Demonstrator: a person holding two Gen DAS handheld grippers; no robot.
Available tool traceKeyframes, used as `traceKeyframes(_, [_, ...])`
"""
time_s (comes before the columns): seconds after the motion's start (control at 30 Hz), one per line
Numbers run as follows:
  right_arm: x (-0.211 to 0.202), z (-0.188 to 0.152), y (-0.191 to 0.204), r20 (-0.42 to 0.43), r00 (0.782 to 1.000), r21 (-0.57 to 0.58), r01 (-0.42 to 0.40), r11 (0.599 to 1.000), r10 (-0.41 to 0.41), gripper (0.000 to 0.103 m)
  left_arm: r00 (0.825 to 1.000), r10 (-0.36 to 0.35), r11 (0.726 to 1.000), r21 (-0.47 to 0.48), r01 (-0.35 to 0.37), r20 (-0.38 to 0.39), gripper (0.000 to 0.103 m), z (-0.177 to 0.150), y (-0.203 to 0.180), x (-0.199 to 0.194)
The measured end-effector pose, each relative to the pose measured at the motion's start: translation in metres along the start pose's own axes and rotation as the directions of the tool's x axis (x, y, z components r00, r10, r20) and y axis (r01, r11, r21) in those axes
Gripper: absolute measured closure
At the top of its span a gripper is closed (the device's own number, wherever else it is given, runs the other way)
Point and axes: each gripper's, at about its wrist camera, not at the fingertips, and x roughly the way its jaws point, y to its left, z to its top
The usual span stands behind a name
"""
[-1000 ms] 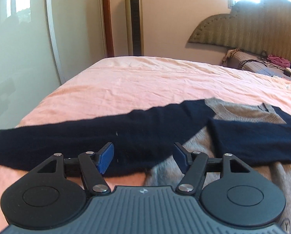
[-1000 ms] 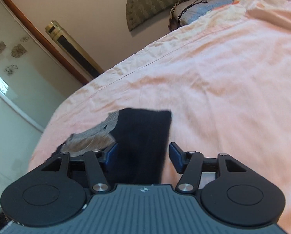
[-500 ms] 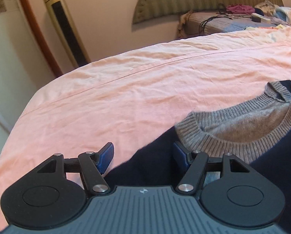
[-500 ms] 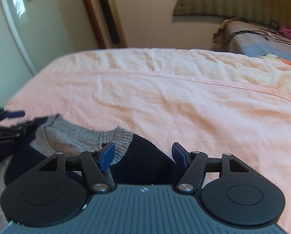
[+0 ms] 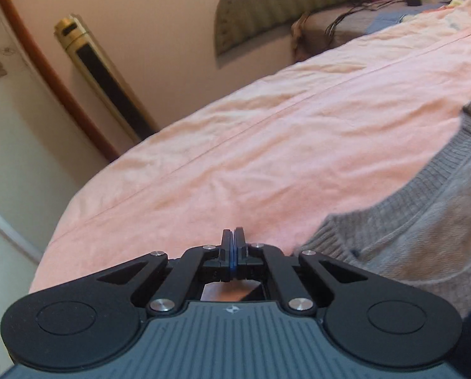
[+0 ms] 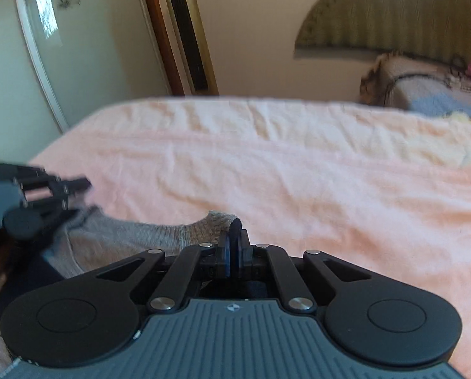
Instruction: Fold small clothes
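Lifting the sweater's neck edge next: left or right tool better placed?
Right, probably. The right tool is shut with a dark fold of the sweater pinched in it, beside the grey collar. The left tool is shut too, but no cloth shows in it; the sweater lies beside it.

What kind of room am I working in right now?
Most likely a bedroom. The work surface is a bed with a pink sheet, an arched padded headboard stands against the wall, and a glossy wardrobe door is on the left.
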Motion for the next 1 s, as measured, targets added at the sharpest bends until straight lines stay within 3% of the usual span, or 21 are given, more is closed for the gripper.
traceKeyframes(0.1, [0.003,-0.009,0.008,0.029,0.999,-0.018,0.040,0.999,-0.040,0.087,1.000,-0.006,1.000,-0.020,0.007,0.027,0.100,-0.007,0.012,-0.017])
traceKeyframes(0.13, [-0.001,-0.007,0.007,0.019,0.999,0.019,0.032,0.999,-0.033,0.068,0.999,0.003,0.999,-0.051,0.000,0.045,0.100,-0.009,0.022,-0.029])
traceKeyframes(0.17, [-0.006,-0.006,0.006,0.020,0.999,0.054,0.030,0.998,-0.031,0.041,0.998,0.017,0.996,-0.090,-0.011,0.065,0.099,-0.014,0.033,-0.044])
traceKeyframes(0.2, [-0.019,-0.008,0.005,0.053,0.998,0.095,0.026,0.995,-0.031,0.035,0.996,0.033,0.991,-0.135,-0.021,0.088,0.098,-0.020,0.046,-0.061])
traceKeyframes(0.23, [-0.033,-0.011,0.006,0.095,0.995,0.114,0.014,0.993,-0.025,0.034,0.993,0.047,0.982,-0.186,-0.028,0.104,0.090,-0.029,0.062,-0.079])
traceKeyframes(0.3, [-0.068,-0.027,0.009,0.160,0.987,0.161,-0.037,0.986,0.011,0.035,0.991,0.081,0.942,-0.333,-0.043,0.103,0.045,-0.060,0.098,-0.118])
traceKeyframes(0.33, [-0.085,-0.039,0.010,0.181,0.983,0.192,-0.071,0.979,0.036,0.034,0.990,0.101,0.910,-0.412,-0.052,0.098,0.000,-0.080,0.116,-0.137])
traceKeyframes(0.37, [-0.102,-0.054,0.012,0.201,0.978,0.222,-0.108,0.969,0.062,0.033,0.985,0.135,0.865,-0.498,-0.063,0.108,0.000,-0.104,0.133,-0.159])
traceKeyframes(0.43, [-0.126,-0.085,0.021,0.219,0.972,0.241,-0.143,0.960,0.089,0.029,0.979,0.190,0.755,-0.649,-0.096,0.077,0.000,-0.156,0.166,-0.194])
traceKeyframes(0.5, [-0.146,-0.120,0.032,0.204,0.978,0.238,-0.103,0.966,0.054,0.027,0.978,0.209,0.622,-0.768,-0.150,-0.021,0.000,-0.205,0.195,-0.218])
traceKeyframes(0.6, [-0.159,-0.161,0.044,0.170,0.983,0.230,0.028,0.973,-0.069,0.027,0.978,0.167,0.347,-0.921,-0.178,-0.126,0.000,-0.272,0.230,-0.237])
traceKeyframes(0.7, [-0.165,-0.182,0.048,0.162,0.980,0.233,0.078,0.969,-0.118,0.019,0.990,0.085,0.075,-0.990,-0.122,-0.116,0.000,-0.320,0.257,-0.237])
traceKeyframes(0.73, [-0.165,-0.185,0.048,0.171,0.977,0.231,0.086,0.969,-0.127,0.018,0.993,0.066,-0.003,-0.996,-0.094,-0.094,0.000,-0.331,0.262,-0.234])
traceKeyframes(0.77, [-0.164,-0.187,0.049,0.181,0.976,0.221,0.080,0.972,-0.121,0.014,0.995,0.058,-0.065,-0.995,-0.075,-0.079,0.000,-0.339,0.265,-0.230])
traceKeyframes(0.8, [-0.162,-0.187,0.050,0.181,0.976,0.213,0.081,0.974,-0.121,0.013,0.995,0.074,-0.090,-0.994,-0.060,-0.067,0.000,-0.342,0.266,-0.227])
traceKeyframes(0.83, [-0.161,-0.186,0.051,0.177,0.976,0.207,0.086,0.975,-0.124,0.010,0.994,0.081,-0.094,-0.994,-0.064,-0.072,0.000,-0.340,0.268,-0.222])
traceKeyframes(0.93, [-0.158,-0.186,0.058,0.157,0.979,0.169,0.102,0.980,-0.129,0.004,0.988,0.105,-0.044,-0.993,-0.106,-0.110,0.004,-0.326,0.276,-0.201])
traceKeyframes(1.0, [-0.158,-0.186,0.058,0.158,0.980,0.170,0.094,0.981,-0.122,0.003,0.969,0.140,0.034,-0.977,-0.210,-0.204,0.051,-0.318,0.280,-0.188])
